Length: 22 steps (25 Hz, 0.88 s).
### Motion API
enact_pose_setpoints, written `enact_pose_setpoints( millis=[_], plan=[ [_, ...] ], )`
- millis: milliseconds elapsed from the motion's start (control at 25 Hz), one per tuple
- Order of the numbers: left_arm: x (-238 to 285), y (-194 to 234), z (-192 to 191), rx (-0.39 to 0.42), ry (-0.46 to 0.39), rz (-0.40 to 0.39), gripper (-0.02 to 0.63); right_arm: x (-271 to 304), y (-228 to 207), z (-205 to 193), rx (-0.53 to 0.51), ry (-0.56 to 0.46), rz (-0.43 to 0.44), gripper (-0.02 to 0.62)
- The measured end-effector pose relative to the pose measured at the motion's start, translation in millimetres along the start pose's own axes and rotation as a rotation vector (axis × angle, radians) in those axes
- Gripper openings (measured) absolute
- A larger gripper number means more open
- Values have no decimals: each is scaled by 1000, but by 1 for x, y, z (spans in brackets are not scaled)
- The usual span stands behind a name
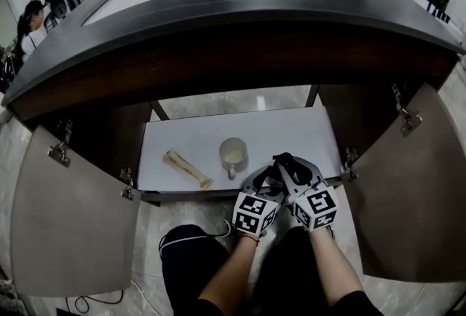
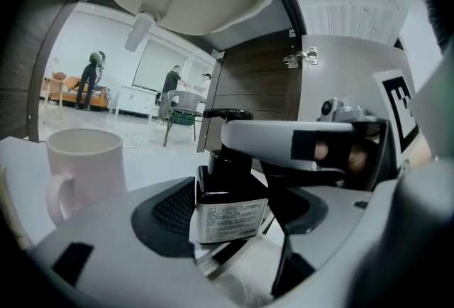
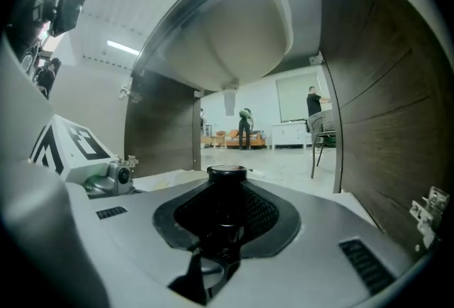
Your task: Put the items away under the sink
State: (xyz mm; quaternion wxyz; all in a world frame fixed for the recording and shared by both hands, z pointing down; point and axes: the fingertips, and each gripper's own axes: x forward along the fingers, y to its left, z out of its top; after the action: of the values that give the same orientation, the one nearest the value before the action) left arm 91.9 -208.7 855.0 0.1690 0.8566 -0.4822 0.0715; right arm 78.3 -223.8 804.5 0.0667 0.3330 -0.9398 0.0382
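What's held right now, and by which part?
A dark bottle. The right gripper clamps its neck under the cap. The left gripper jaws flank its labelled body, but whether they grip is unclear.

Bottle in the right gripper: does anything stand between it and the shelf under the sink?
Nothing visible does. The bottle is over the shelf's bare front right part; the mug stands apart to its left.

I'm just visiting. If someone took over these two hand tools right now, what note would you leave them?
Left gripper: appears shut on the dark bottle, at its body.
Right gripper: shut on the same bottle, near its cap.
Bottle: at the front right of the under-sink shelf, not yet released.
Done: mug and a cream stick-shaped item already lie on the shelf.
Left: set the bottle down and let go.
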Motion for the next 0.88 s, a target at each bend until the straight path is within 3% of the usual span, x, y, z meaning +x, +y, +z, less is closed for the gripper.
enact_pose_setpoints(
  millis=[240, 520, 880],
  plan=[
    [-1, 12, 4, -18, -3, 8, 283, 12, -16, -3, 8, -25, -48, 89],
    [-4, 24, 3, -50, -22, 11, 152, 27, -26, -2, -37, -49, -96, 89],
    [-4, 40, 6, -99, -52, 15, 128, 39, -24, 1, -107, -64, -112, 91]
  ],
)
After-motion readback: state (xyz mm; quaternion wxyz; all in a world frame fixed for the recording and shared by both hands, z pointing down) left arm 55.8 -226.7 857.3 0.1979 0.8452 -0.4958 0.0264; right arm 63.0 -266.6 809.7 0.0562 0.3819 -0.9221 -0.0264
